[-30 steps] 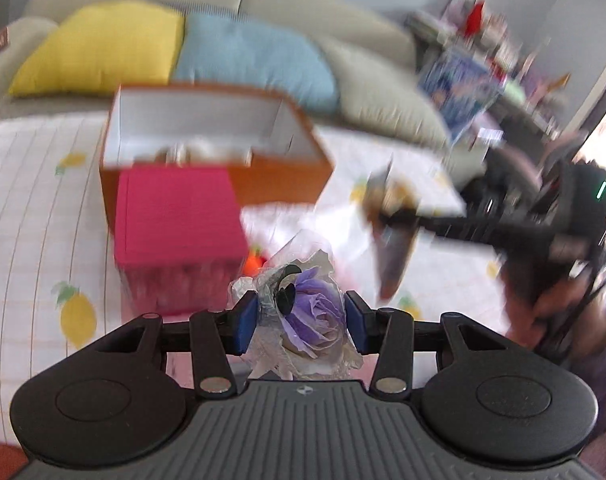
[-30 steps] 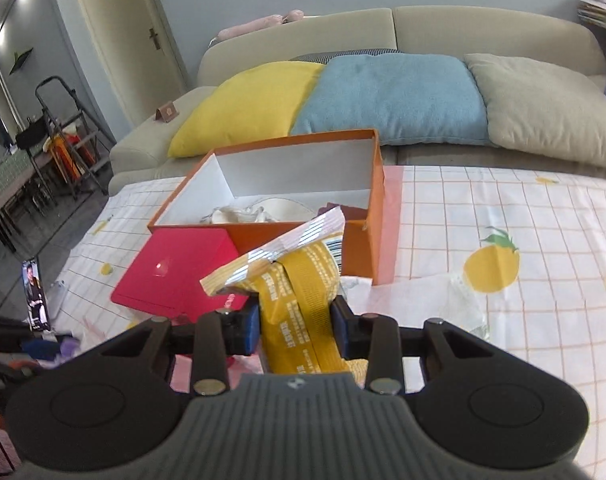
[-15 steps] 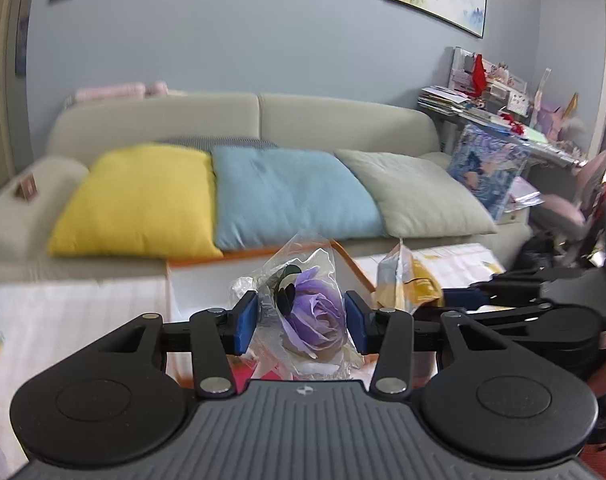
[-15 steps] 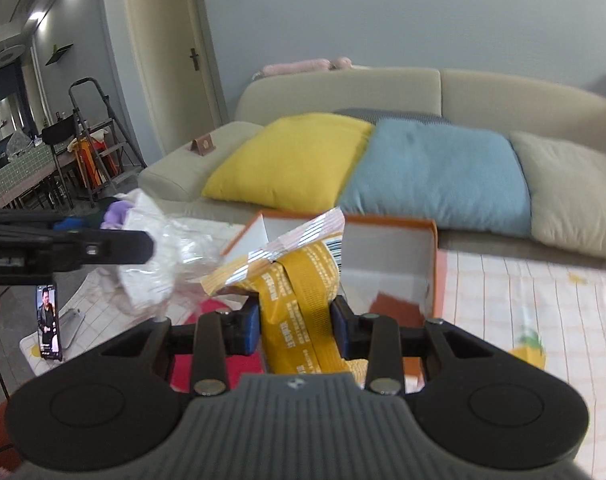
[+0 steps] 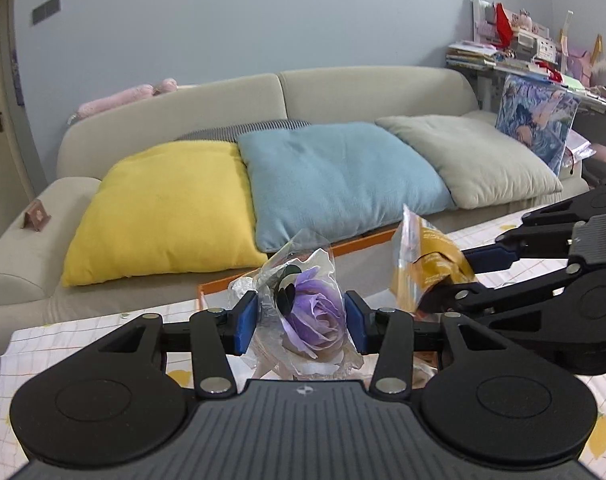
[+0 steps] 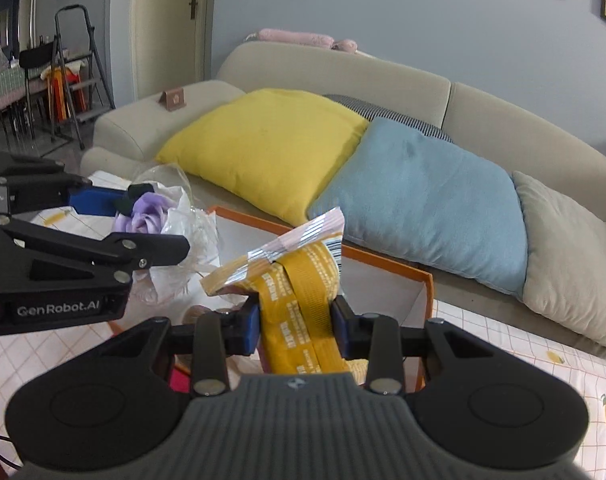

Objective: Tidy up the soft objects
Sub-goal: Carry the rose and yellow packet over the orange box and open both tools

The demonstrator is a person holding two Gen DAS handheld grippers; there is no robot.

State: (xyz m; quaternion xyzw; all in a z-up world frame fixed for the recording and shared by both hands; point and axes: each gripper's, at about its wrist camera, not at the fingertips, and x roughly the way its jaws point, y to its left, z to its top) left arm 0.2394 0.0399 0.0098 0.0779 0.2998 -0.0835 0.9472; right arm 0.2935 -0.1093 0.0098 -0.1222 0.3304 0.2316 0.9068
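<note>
My left gripper [image 5: 301, 326] is shut on a purple rose in clear plastic wrap [image 5: 315, 314], its blue pads pressing both sides. In the right wrist view that wrapped rose [image 6: 145, 216] and the left gripper [image 6: 123, 220] hang at the left, above the near left corner of the orange box [image 6: 387, 264]. My right gripper [image 6: 295, 322] is shut on a yellow snack packet [image 6: 299, 300] with a silver sealed top, held over the box's white inside. The left wrist view shows the right gripper [image 5: 451, 276] and its yellow packet [image 5: 427, 264] close on the right.
A beige sofa [image 5: 363, 92] behind the table carries a yellow cushion [image 5: 163, 212], a blue cushion [image 5: 335, 176] and a grey cushion [image 5: 475, 164]. A lemon-print checked cloth [image 6: 523, 360] covers the table. A stepladder [image 6: 73, 68] and a door stand far left; a cluttered shelf [image 5: 515, 48] far right.
Both grippers, each keeping its load, have lifted and swung forward toward the box and the sofa. The pink box and the table near it have dropped out of the left wrist view.
</note>
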